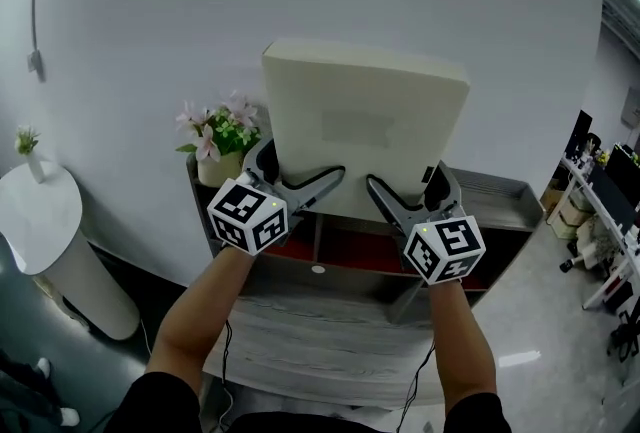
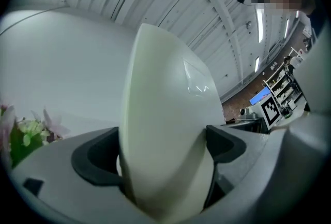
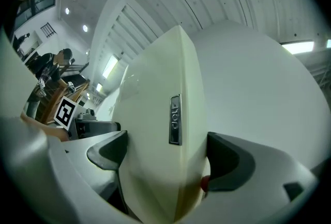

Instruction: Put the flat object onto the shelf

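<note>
A cream flat box (image 1: 365,126) stands upright, held above the shelf unit (image 1: 500,196) by both grippers. My left gripper (image 1: 295,179) is shut on its lower left edge, and the box (image 2: 165,135) fills the space between the jaws. My right gripper (image 1: 405,191) is shut on the lower right edge; there the box (image 3: 155,145) shows a small dark label on its thin side. The box's bottom edge is hidden behind the grippers.
A pot of pink flowers (image 1: 220,131) stands on the shelf top at the left, close to my left gripper. A white round side table (image 1: 40,211) sits further left. The white wall rises right behind the shelf. A grey wooden surface (image 1: 320,331) lies below my arms.
</note>
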`<action>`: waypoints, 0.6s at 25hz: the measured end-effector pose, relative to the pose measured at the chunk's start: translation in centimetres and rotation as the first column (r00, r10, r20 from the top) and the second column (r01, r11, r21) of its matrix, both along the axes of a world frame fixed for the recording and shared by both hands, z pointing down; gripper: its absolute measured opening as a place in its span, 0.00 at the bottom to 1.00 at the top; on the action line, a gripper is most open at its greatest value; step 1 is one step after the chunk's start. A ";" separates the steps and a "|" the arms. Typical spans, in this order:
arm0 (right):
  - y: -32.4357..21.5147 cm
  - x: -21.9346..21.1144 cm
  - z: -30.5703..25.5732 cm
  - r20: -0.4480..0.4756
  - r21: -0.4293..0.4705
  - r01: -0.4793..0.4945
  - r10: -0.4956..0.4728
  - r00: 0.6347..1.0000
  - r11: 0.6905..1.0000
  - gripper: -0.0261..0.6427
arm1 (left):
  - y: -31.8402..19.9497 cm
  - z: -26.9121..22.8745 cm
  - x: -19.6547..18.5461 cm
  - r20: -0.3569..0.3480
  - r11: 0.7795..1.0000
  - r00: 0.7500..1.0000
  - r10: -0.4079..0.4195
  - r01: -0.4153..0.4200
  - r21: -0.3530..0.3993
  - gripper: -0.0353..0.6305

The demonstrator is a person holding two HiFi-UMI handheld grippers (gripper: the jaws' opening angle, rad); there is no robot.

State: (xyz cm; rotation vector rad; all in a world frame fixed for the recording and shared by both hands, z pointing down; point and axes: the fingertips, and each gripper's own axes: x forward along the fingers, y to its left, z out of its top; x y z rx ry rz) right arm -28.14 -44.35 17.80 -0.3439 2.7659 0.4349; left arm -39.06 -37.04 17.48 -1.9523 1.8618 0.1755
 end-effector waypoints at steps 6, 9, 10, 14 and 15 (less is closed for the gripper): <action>-3.3 -3.1 -1.0 -0.032 -0.012 0.006 -0.007 0.999 1.000 0.74 | -3.4 -0.8 -3.1 -0.020 1.000 1.000 -0.002 0.002 -0.020 0.83; -4.9 -4.5 -0.6 -0.051 -0.037 0.008 -0.010 0.999 0.999 0.74 | -4.9 -0.5 -4.6 -0.027 0.999 1.000 -0.008 0.007 -0.040 0.83; -5.3 -5.1 -0.4 -0.058 -0.045 0.009 -0.012 0.998 0.999 0.74 | -5.2 -0.3 -5.1 -0.032 0.999 0.999 -0.014 0.013 -0.046 0.83; -6.9 -6.6 0.5 -0.092 -0.075 0.009 -0.016 0.996 0.997 0.74 | -6.8 0.6 -6.5 -0.047 0.997 0.998 -0.029 0.026 -0.073 0.83; -7.3 -6.8 0.7 -0.099 -0.082 0.008 -0.016 0.995 0.997 0.74 | -7.2 0.7 -6.7 -0.045 0.997 0.999 -0.030 0.026 -0.079 0.83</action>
